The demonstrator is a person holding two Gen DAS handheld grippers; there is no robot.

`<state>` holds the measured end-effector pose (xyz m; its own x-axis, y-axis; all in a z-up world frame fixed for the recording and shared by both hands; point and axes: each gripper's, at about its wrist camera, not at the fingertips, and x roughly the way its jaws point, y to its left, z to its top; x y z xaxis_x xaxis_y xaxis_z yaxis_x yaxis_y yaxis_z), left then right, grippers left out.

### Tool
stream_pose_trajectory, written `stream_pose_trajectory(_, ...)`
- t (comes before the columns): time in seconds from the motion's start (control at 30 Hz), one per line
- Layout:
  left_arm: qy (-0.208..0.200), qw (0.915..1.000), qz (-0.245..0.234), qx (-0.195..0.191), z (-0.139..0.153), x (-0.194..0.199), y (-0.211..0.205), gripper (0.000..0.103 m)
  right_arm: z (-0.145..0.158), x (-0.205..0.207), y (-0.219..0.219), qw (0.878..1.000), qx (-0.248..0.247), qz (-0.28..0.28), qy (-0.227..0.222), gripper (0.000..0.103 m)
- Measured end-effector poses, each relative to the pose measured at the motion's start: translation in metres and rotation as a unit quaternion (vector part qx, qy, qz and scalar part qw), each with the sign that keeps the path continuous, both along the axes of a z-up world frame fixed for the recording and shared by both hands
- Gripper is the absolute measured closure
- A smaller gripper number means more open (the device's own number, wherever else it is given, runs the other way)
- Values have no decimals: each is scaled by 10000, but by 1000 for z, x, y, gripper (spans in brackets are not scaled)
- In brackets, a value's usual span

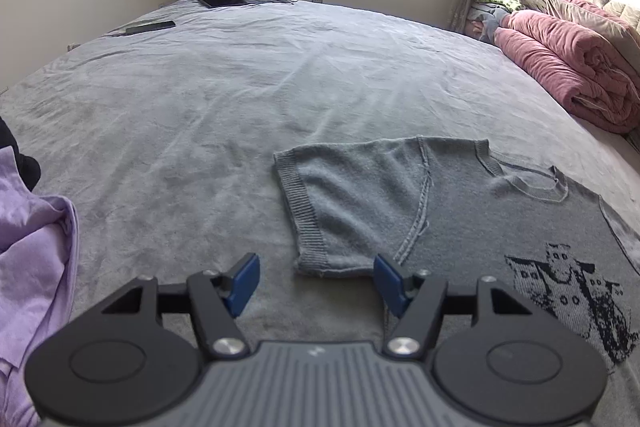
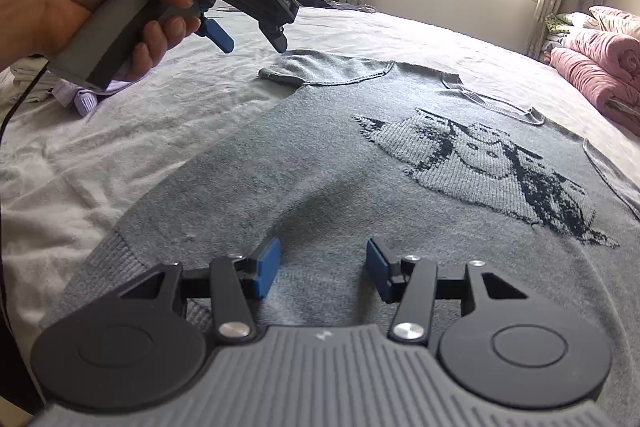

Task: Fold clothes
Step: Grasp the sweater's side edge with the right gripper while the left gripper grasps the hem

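Lying flat under right claw (image 2: 320, 267); grey sweater (image 2: 320, 155), nothing gripped.

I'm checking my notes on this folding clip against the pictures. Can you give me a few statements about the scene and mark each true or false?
1. The grey sweater lies spread flat on the bed. True.
2. The left gripper is clamped on a sleeve. False: it is open, nothing between the pads.
3. A purple garment lies at the left of the bed. True.
4. The right gripper holds the sweater's collar. False: it is open, over the lower body of the sweater.
5. The pink quilt is rolled up. True.
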<state>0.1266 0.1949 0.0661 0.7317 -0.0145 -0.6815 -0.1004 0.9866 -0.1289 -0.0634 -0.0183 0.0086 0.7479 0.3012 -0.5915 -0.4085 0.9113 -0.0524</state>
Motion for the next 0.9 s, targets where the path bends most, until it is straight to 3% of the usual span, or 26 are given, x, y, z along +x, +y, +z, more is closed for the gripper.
stream_pose_trajectory(0.1,79,9993,244,-285,-6,9,18,39,5,-11,7,9997,249,-7,48,51)
stream_pose_trajectory(0.23,4,9980,369,-521,-9,16,30,36,8,-37,29,9976,557,395,142,49)
stream_pose_trajectory(0.6,-127,9952,261,-935,-15,33,31,36,18,-73,66,9947,411,930,-157,49)
stream_pose_trajectory(0.63,-140,9950,276,-947,-16,35,32,36,17,-73,68,9946,391,952,-104,52)
stream_pose_trajectory(0.73,-166,9941,327,-1023,-18,41,35,37,11,-74,70,9955,313,892,58,82)
stream_pose_trajectory(0.9,-179,9936,358,-1057,-21,51,36,37,10,-76,68,9965,318,762,90,89)
